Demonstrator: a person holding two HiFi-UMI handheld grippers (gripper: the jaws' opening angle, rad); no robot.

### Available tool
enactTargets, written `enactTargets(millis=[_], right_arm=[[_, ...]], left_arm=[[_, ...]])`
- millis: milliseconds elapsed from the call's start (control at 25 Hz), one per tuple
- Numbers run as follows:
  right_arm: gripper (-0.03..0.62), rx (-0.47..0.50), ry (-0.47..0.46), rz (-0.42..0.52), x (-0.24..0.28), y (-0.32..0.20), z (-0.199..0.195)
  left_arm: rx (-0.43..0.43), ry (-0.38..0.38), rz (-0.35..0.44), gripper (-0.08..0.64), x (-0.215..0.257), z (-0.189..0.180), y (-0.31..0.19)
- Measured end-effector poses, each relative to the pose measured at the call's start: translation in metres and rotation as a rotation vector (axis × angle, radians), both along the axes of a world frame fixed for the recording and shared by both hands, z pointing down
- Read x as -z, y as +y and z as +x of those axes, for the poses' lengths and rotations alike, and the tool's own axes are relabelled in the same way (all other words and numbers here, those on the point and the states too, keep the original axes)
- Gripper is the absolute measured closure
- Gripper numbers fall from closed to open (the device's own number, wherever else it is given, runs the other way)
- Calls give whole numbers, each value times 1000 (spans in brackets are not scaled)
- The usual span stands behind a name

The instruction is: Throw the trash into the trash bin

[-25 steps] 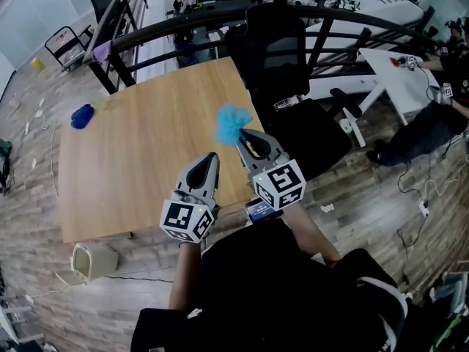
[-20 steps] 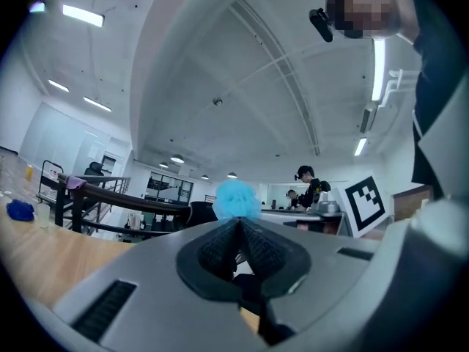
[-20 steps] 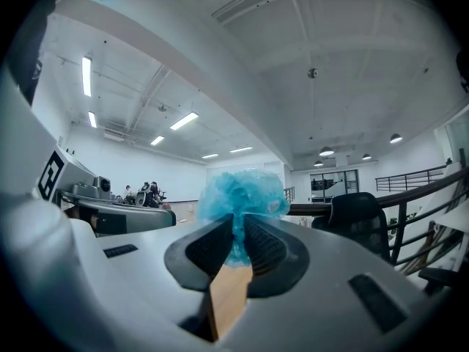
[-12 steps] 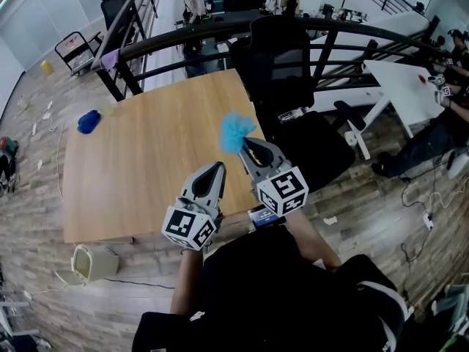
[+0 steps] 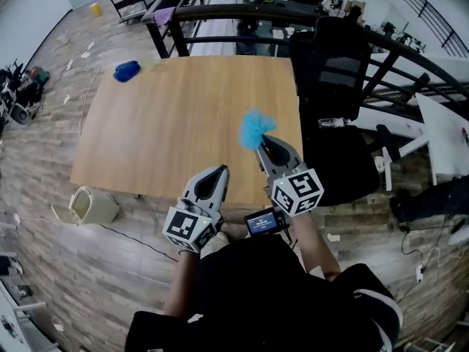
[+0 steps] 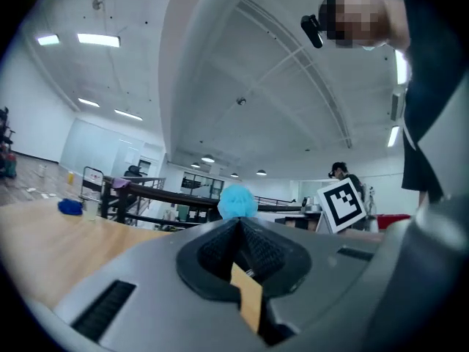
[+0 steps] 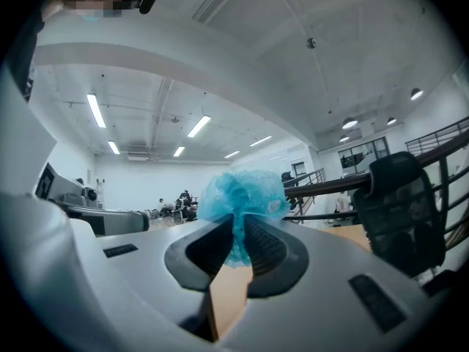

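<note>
Blue trash wad [image 5: 253,128] lengthwise in right tongs [image 5: 263,140], puff end outward

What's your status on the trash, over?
Right gripper shut on crumpled light-blue wad, above wooden table. Left gripper shut, empty. Beige bin on floor, near-left of table; nothing blocking seen.

Bin [image 5: 86,205] on floor [image 5: 37,174] by table's [image 5: 168,123] near-left corner; chair [image 5: 337,79] right; railing [image 5: 242,12] behind; wad [image 5: 126,70] on far-left corner.

wooden table [image 5: 168,123] | black office chair [image 5: 333,72] beside it | dark railing [image 5: 220,12] behind | probably white desk [image 5: 447,134] right
</note>
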State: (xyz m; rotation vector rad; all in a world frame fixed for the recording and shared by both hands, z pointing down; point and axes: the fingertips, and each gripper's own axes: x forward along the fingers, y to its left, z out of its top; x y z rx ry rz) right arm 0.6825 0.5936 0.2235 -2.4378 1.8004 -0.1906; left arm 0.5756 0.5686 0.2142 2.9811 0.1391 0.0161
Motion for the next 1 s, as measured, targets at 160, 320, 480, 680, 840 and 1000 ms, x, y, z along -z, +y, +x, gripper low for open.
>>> enactTargets(millis=[160,320,480,680,840,1000], right_arm=[[558,124,-47,-4,-10,-57,-23],[558,264,-45,-6,-8,-112,-68],[558,386,-35,-16,2,-170,-125],[558,594,-12,-34,12,-234,-233],[558,719,22,-51,15,-270,-308],[558,798,43,-70,-3,-301,-382]], left_arm=[[179,-62,18,552,-15,-41,-51],[319,-58,-20,552,-20,-86,-96],[407,-48,13,552,-7,-126,-129],[561,-77,20,552,3,-212,-176],[702,-51,13,552,8,-287,-211],[802,-45,4,552,-11,-362,-230]])
